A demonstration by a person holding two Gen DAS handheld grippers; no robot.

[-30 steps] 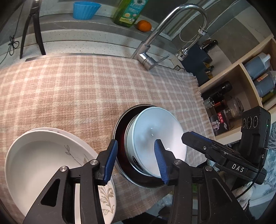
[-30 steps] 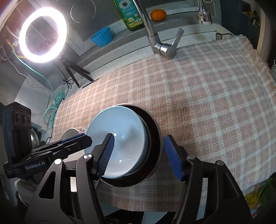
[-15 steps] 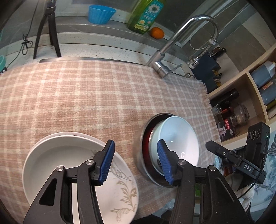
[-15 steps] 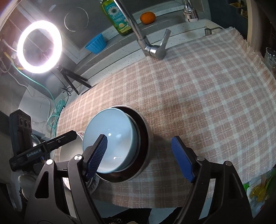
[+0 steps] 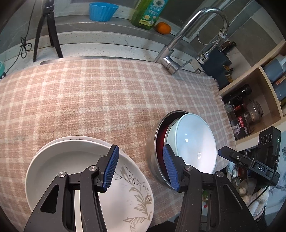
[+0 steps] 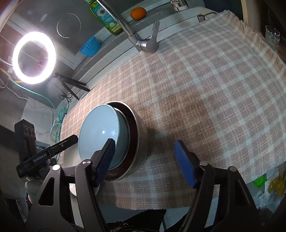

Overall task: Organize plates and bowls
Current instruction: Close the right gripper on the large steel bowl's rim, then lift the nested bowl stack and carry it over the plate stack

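Note:
A pale blue bowl [image 5: 195, 141] sits nested in other bowls inside a steel bowl [image 5: 152, 151] near the front right of the checked cloth; it also shows in the right wrist view [image 6: 101, 132], in the steel bowl [image 6: 141, 135]. A stack of white plates [image 5: 59, 160] with a leaf pattern lies at the front left. My left gripper [image 5: 140, 168] is open and empty, above the gap between plates and bowls. My right gripper [image 6: 146, 163] is open and empty, just in front of the steel bowl.
A checked cloth [image 5: 100, 100] covers the counter. A tap [image 5: 180, 41] stands at the back, with a green soap bottle [image 5: 148, 12], an orange [image 5: 162, 27] and a blue cup [image 5: 102, 10] behind. A ring light [image 6: 34, 58] on a tripod stands at left. Shelves with bottles [image 5: 250, 100] are at right.
Both grippers have pulled back from the bowl stack and opened wider. The left gripper has shifted left toward the plates. The pale blue bowl stays in the steel bowl.

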